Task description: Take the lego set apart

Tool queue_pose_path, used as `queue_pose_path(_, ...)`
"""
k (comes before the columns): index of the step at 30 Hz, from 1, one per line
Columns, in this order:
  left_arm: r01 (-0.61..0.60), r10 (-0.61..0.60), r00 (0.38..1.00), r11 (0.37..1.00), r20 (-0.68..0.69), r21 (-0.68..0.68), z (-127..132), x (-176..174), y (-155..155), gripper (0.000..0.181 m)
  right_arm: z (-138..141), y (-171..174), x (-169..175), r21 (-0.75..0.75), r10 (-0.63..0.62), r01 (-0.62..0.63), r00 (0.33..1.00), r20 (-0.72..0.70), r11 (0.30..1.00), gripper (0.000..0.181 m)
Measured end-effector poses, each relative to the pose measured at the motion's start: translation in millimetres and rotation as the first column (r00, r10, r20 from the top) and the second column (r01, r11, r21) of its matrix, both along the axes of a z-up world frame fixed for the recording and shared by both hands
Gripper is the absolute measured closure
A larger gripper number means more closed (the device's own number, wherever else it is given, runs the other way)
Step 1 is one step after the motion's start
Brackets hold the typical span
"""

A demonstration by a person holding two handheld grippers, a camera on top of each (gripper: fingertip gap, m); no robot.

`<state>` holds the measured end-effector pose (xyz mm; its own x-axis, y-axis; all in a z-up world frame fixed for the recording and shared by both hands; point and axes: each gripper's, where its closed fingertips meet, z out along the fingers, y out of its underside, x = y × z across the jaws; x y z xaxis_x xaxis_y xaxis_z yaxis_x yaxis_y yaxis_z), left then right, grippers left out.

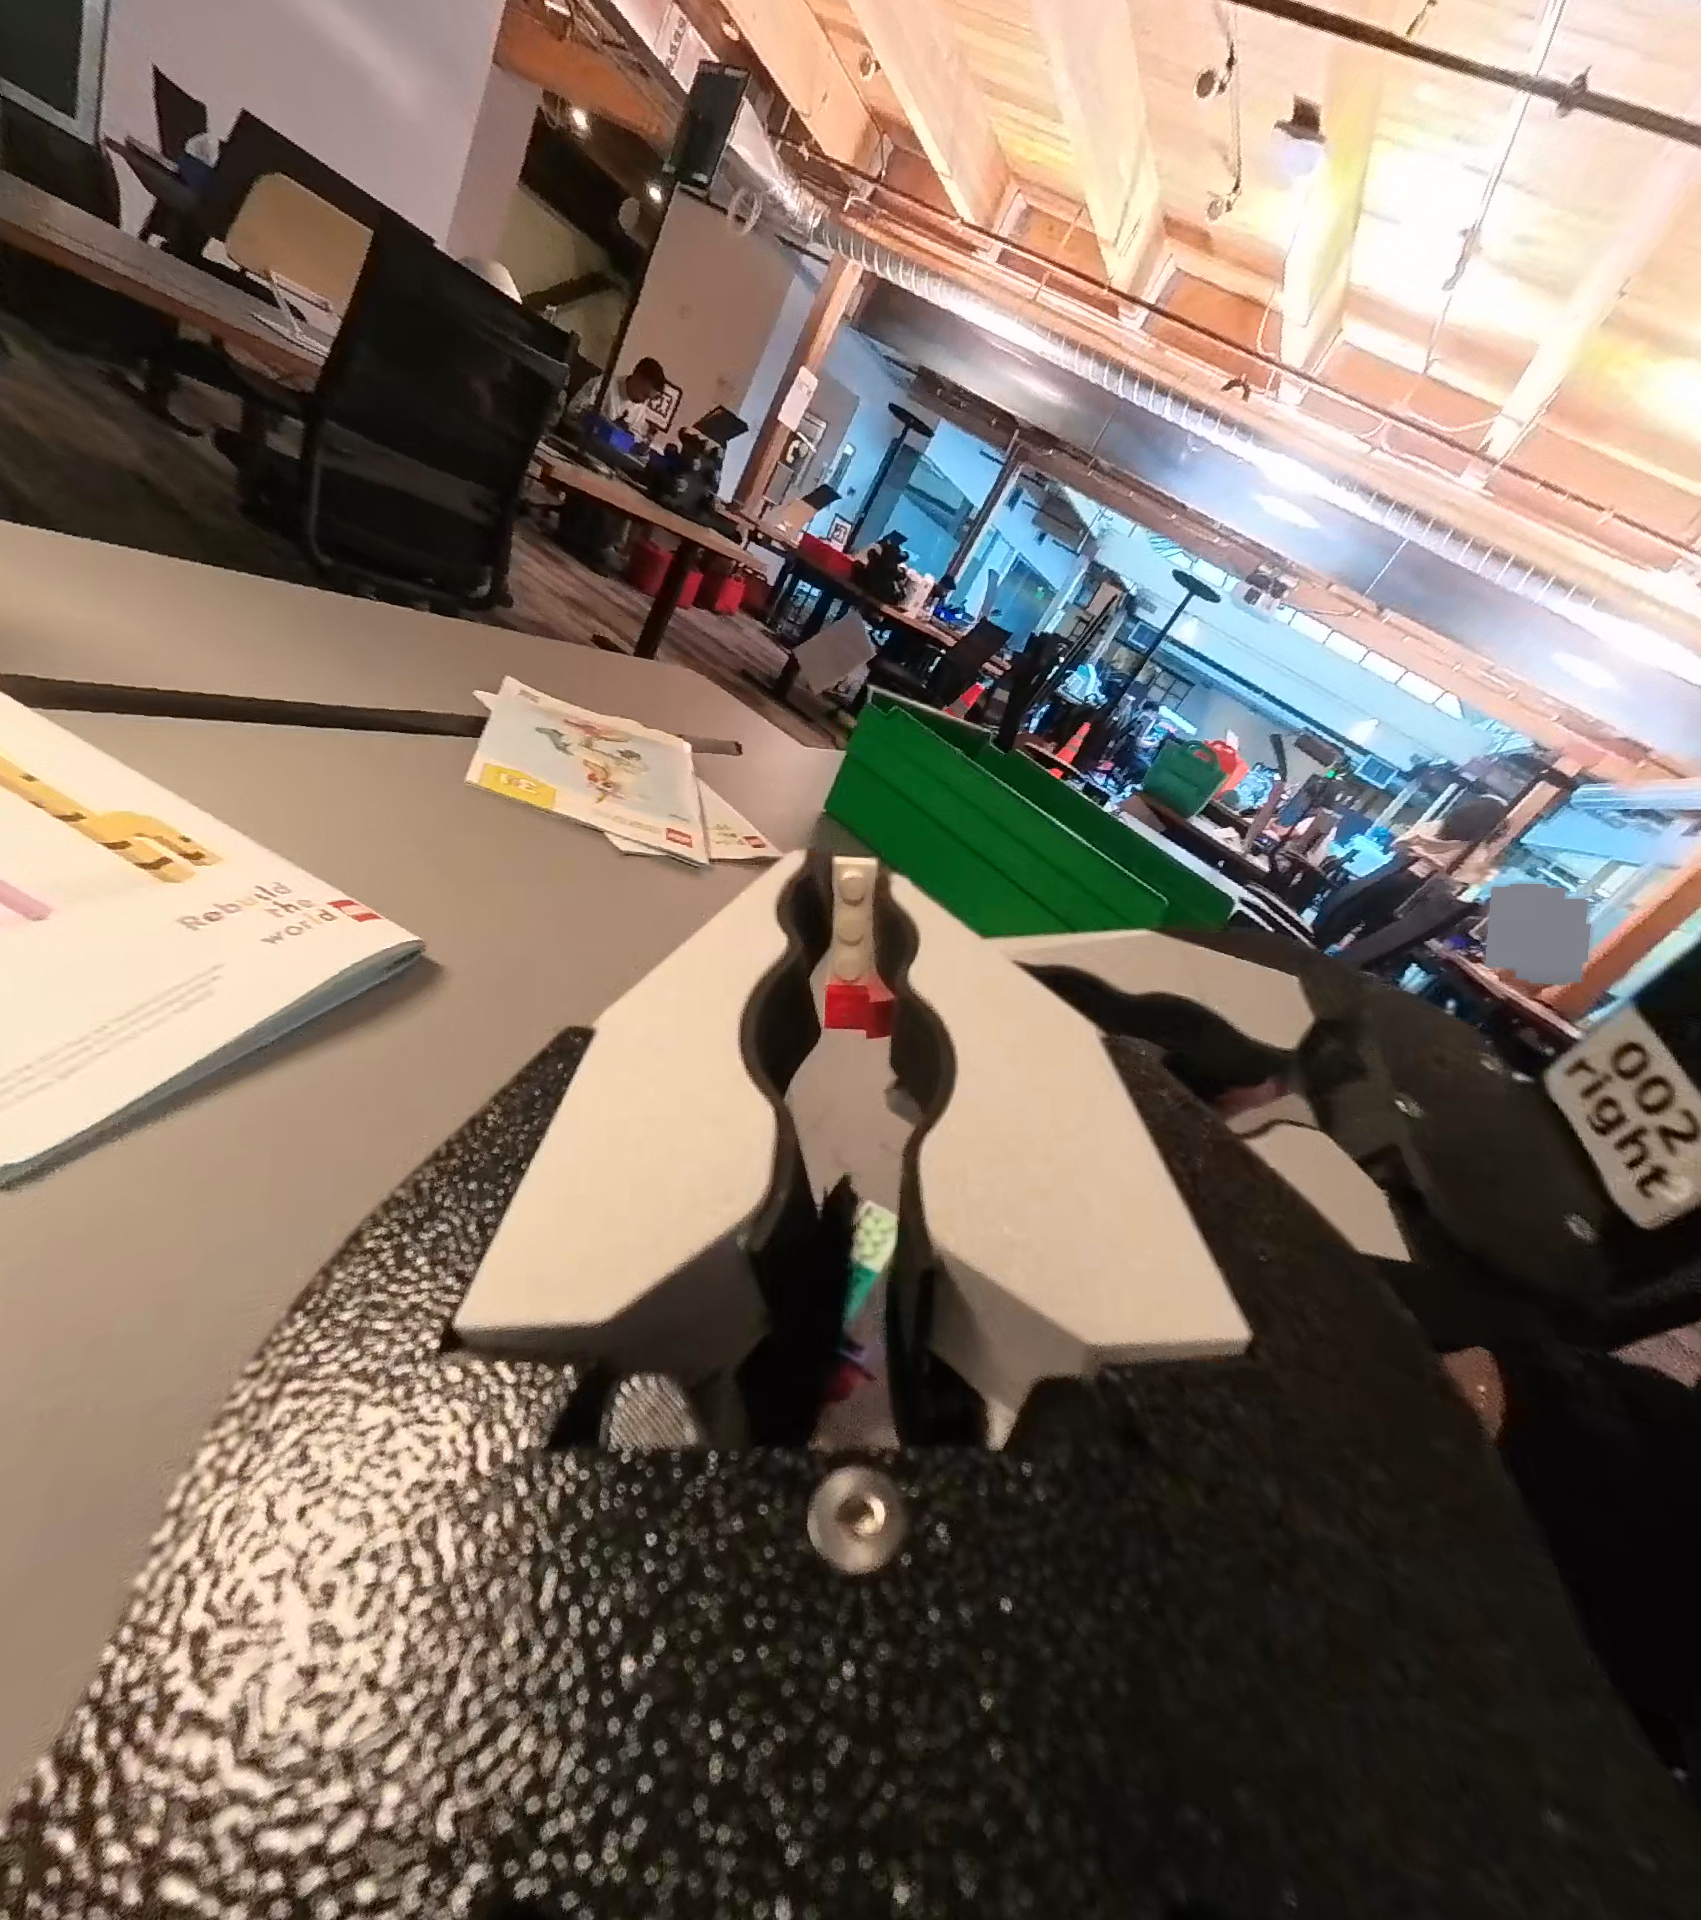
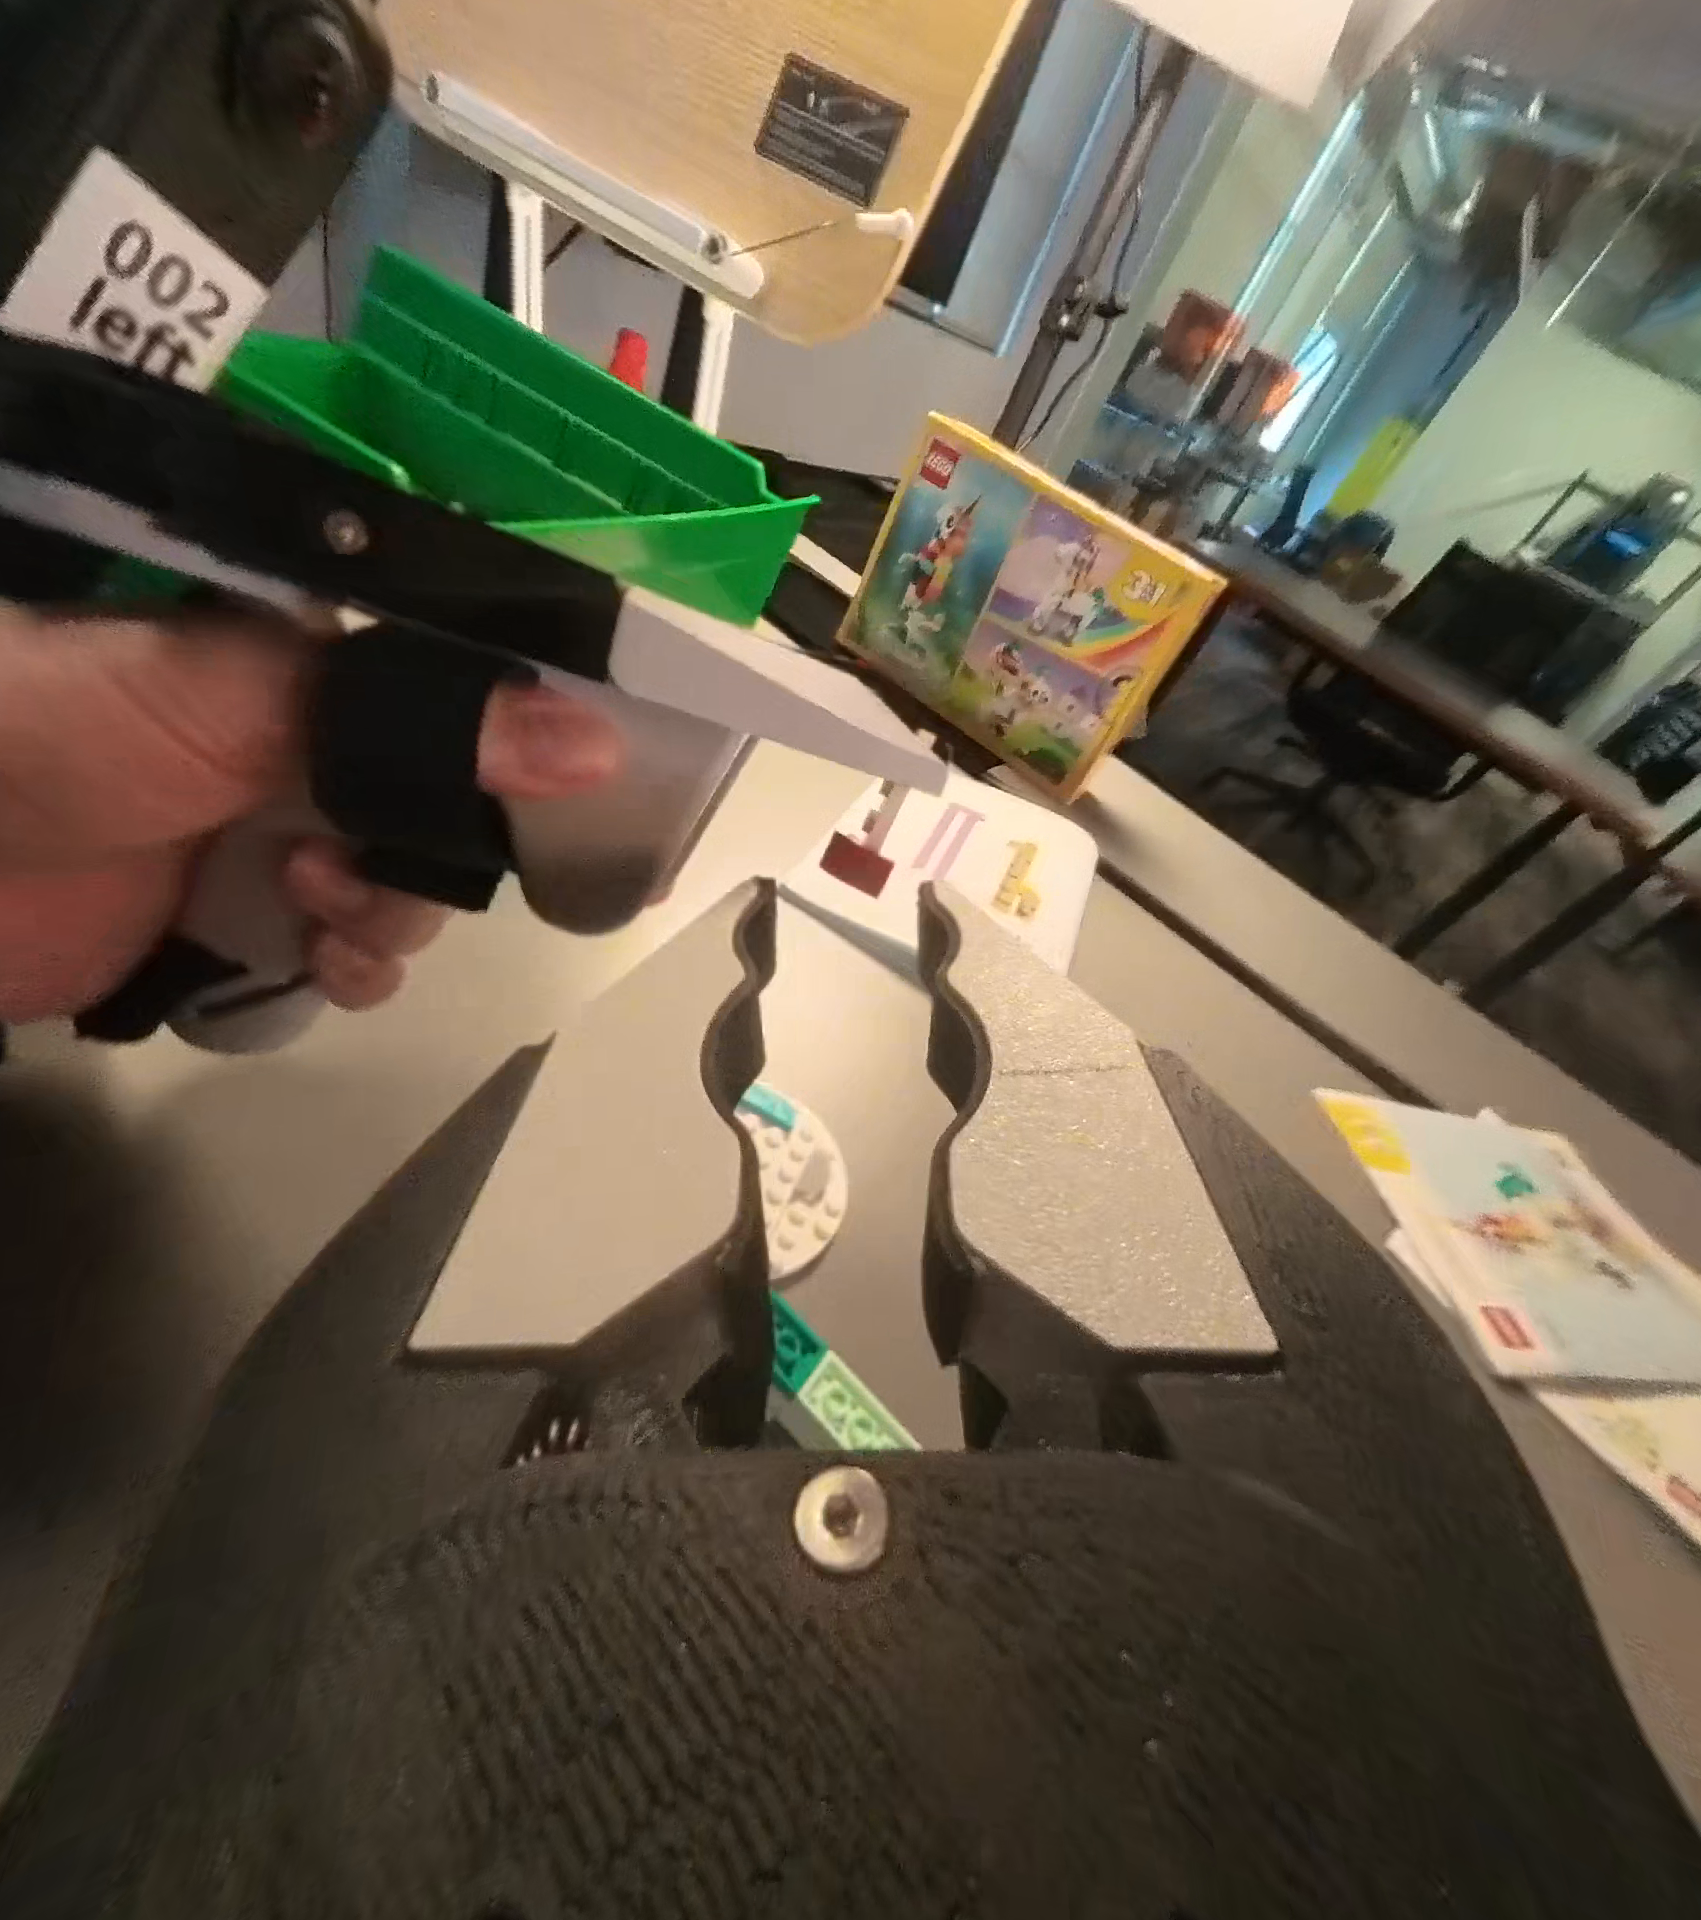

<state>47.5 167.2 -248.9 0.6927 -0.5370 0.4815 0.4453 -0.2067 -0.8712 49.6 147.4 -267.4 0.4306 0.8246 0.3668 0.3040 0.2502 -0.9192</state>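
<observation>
In the left wrist view my left gripper (image 1: 851, 878) is shut on a narrow white lego plate (image 1: 851, 920) that has a small red brick (image 1: 858, 1006) fixed at its near end. It holds the piece above the grey table (image 1: 326, 1039). The right wrist view shows the same gripper (image 2: 919, 774), held in a hand, with the white plate (image 2: 890, 816) and red brick (image 2: 858, 860) hanging from its tip. My right gripper (image 2: 846, 904) is open and empty just below that piece, and it also shows in the left wrist view (image 1: 1085, 997). A round white plate (image 2: 802, 1184) and teal-green bricks (image 2: 830, 1387) lie on the table under it.
A green bin (image 1: 991, 831) stands at the table's far side, and it also shows in the right wrist view (image 2: 534, 457). A yellow lego box (image 2: 1022, 603) stands behind it. Booklets lie on the table: a large one (image 1: 98, 914), small ones (image 1: 597, 774) and more to the right (image 2: 1552, 1268). My two grippers' fingertips are within a few centimetres of each other.
</observation>
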Motion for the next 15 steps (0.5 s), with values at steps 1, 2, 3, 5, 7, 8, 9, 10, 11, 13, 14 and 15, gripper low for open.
queue_pose_path(1,0.009,-0.009,1.0,1.0,0.004,-0.001,-0.4,3.6,-0.4,0.175,-0.2,2.8,0.6,-0.006,-0.014,0.014,1.0,-0.006,1.0,0.158)
queue_pose_path(2,0.011,-0.011,1.0,1.0,0.002,-0.001,-0.9,6.0,-0.6,0.175,0.2,4.7,1.4,-0.001,-0.027,0.027,1.0,-0.009,1.0,0.167)
queue_pose_path(3,0.003,-0.003,1.0,1.0,-0.002,0.005,-0.5,6.0,-0.3,0.175,-0.1,4.7,1.4,-0.004,-0.03,0.03,1.0,-0.01,1.0,0.169)
queue_pose_path(5,-0.007,0.007,1.0,1.0,-0.003,0.013,1.1,5.1,-0.1,0.175,1.4,5.7,2.2,0.02,-0.044,0.044,0.999,-0.002,0.999,0.17)
queue_pose_path(7,-0.027,0.028,0.999,0.999,-0.024,0.021,1.7,4.8,0.6,0.174,2.2,9.5,4.5,0.137,-0.084,0.075,0.995,0.06,0.988,0.171)
queue_pose_path(8,-0.038,0.039,0.999,0.999,-0.028,0.021,2.0,4.8,1.2,0.174,2.6,11.5,5.4,0.241,-0.123,0.094,0.987,0.107,0.966,0.172)
queue_pose_path(9,-0.045,0.046,0.999,0.999,-0.021,0.016,1.8,4.7,2.1,0.174,2.7,13.3,5.9,0.349,-0.169,0.107,0.974,0.152,0.931,0.172)
queue_pose_path(10,-0.051,0.051,0.999,0.999,-0.013,0.005,0.4,4.1,3.4,0.174,1.5,14.8,5.9,0.436,-0.207,0.106,0.96,0.191,0.894,0.172)
queue_pose_path(11,-0.057,0.057,0.998,0.998,-0.002,-0.005,-1.2,3.1,4.8,0.174,-0.5,15.6,5.1,0.501,-0.233,0.094,0.947,0.223,0.86,0.172)
queue_pose_path(13,-0.077,0.077,0.997,0.997,0.017,-0.026,-3.9,-0.2,8.5,0.175,-2.2,11.1,0.6,0.64,-0.275,0.045,0.924,0.265,0.767,0.172)
queue_pose_path(14,-0.088,0.088,0.996,0.996,0.021,-0.033,-5.4,-3.4,10.4,0.175,-1.6,6.2,-2.6,0.692,-0.283,0.018,0.92,0.272,0.722,0.173)
queue_pose_path(15,-0.092,0.093,0.995,0.995,0.041,-0.042,-5.9,-6.8,11.7,0.175,-2.6,1.5,-5.8,0.712,-0.27,-0.009,0.922,0.277,0.702,0.172)
